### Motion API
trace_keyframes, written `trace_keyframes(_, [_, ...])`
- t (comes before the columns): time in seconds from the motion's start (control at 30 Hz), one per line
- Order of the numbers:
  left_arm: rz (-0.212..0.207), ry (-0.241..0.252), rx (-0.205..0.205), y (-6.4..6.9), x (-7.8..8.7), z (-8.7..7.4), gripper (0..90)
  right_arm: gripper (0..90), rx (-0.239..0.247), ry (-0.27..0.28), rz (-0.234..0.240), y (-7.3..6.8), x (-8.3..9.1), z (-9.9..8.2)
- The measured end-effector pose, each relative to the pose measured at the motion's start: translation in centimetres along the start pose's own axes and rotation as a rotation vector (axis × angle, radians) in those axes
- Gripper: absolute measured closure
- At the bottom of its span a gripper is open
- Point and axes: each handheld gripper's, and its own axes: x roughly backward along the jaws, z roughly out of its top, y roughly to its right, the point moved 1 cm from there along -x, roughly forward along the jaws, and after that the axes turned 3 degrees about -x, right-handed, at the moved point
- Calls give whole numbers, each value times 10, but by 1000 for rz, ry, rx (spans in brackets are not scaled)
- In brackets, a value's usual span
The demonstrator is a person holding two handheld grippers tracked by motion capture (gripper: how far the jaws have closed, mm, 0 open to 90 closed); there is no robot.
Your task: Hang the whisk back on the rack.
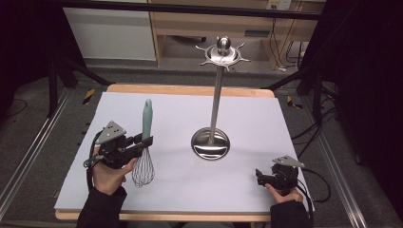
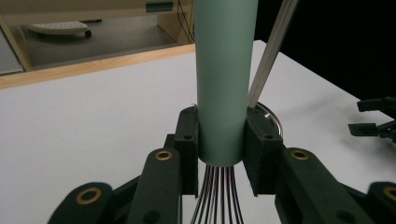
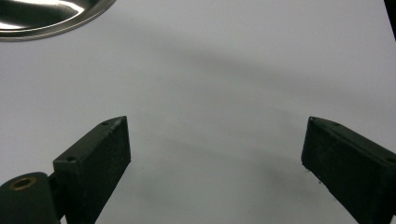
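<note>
Overhead first: my left gripper (image 1: 142,142) clamps the whisk (image 1: 145,142) by the lower end of its green handle, handle up, wire loops hanging just above the white table (image 1: 247,190). I judge this upright hold is meant to bring the handle toward the hooks of the steel stand (image 1: 216,95), which sits well apart to the right. My right gripper (image 1: 262,176) rests near the table's right edge, holding nothing.

Left gripper view: fingers (image 2: 187,140) press both sides of the handle, right where the wires (image 2: 217,196) emerge below.

Right gripper view: jaws stand wide apart, bare table between them, stand base (image 3: 46,18) ahead at upper left.
</note>
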Motion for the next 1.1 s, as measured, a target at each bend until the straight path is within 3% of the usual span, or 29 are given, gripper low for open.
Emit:
trace_keyframes(0.53, [-25,46,-7,0,0,20,693,85,-3,5,-3,0,-1,1])
trace_keyframes(1.1, [-57,67,-37,15,-11,50,692,85,1,9,-3,0,0,1])
